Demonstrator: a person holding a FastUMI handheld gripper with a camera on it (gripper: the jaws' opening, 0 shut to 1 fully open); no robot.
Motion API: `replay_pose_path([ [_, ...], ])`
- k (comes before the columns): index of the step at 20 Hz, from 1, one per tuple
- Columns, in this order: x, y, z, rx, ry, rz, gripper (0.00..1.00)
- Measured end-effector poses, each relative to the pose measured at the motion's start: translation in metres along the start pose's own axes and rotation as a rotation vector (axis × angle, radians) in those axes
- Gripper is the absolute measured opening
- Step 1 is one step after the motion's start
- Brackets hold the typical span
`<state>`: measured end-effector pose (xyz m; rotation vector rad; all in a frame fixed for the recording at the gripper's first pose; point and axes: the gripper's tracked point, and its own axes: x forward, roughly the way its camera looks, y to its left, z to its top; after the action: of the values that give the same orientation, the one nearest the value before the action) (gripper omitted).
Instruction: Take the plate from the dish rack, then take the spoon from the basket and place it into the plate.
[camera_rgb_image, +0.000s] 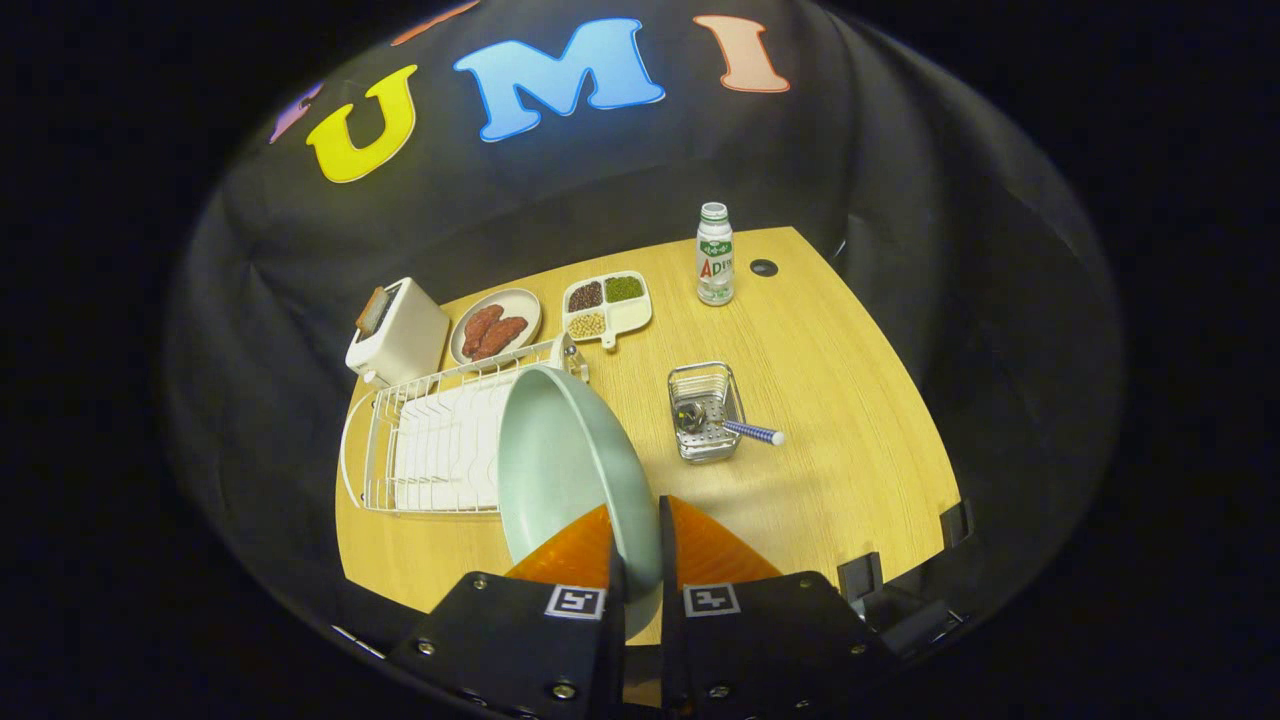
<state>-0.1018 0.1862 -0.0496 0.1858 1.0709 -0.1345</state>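
You have the gripper pinched on the rim of the plate, one finger on each face, so the plate hangs on edge just in front of the dish rack and above the table. Holding it by the rim probably let it slide out from between the rack's wires. The spoon waits in the basket beyond the fingers, handle poking over the rim.
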Motion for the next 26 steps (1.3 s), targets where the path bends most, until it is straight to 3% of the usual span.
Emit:
replay_pose_path([
  [15,0.056,-0.027,-0.097,0.050,0.163,0.188,0.14],
  [20,0.087,-0.033,-0.119,0.018,0.198,0.194,0.15],
  [23,0.097,-0.030,-0.132,0.050,0.225,0.244,0.14],
  [26,0.109,-0.037,-0.140,0.073,0.238,0.236,0.14],
])
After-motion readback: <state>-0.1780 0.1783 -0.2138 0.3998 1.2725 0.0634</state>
